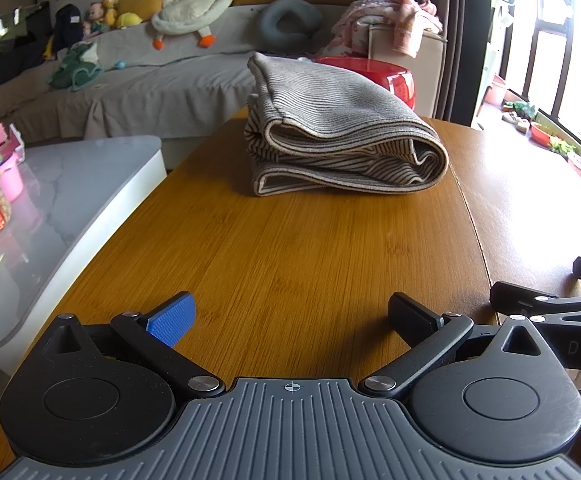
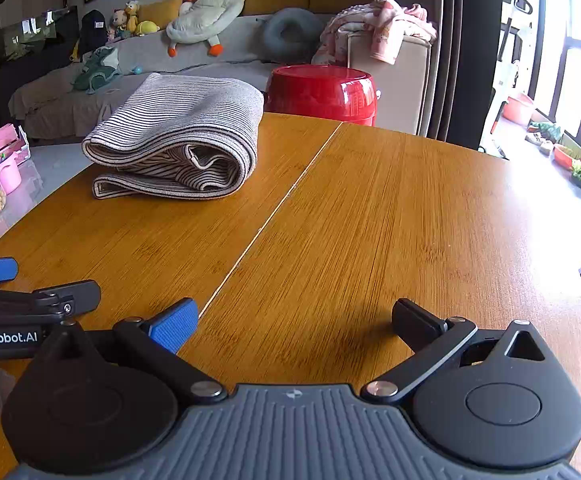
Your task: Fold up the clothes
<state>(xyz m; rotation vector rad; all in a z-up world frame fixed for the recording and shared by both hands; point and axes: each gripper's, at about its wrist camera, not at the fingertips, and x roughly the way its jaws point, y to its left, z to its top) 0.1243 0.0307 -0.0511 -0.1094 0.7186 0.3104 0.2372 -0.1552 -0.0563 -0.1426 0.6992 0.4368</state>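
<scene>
A grey striped garment (image 1: 338,136) lies folded in a thick bundle on the far part of the wooden table (image 1: 290,260). It also shows in the right wrist view (image 2: 178,140), far left on the table (image 2: 370,220). My left gripper (image 1: 290,320) is open and empty, well short of the garment near the table's front. My right gripper (image 2: 294,324) is open and empty, beside the left one, to the right of the garment. Each gripper's fingers show at the edge of the other's view.
A red stool (image 2: 322,92) stands behind the table. A grey-covered sofa (image 1: 150,80) with plush toys lies beyond. A marble side table (image 1: 70,208) with a jar and pink tubs is at the left. Windows and floor clutter are at the right.
</scene>
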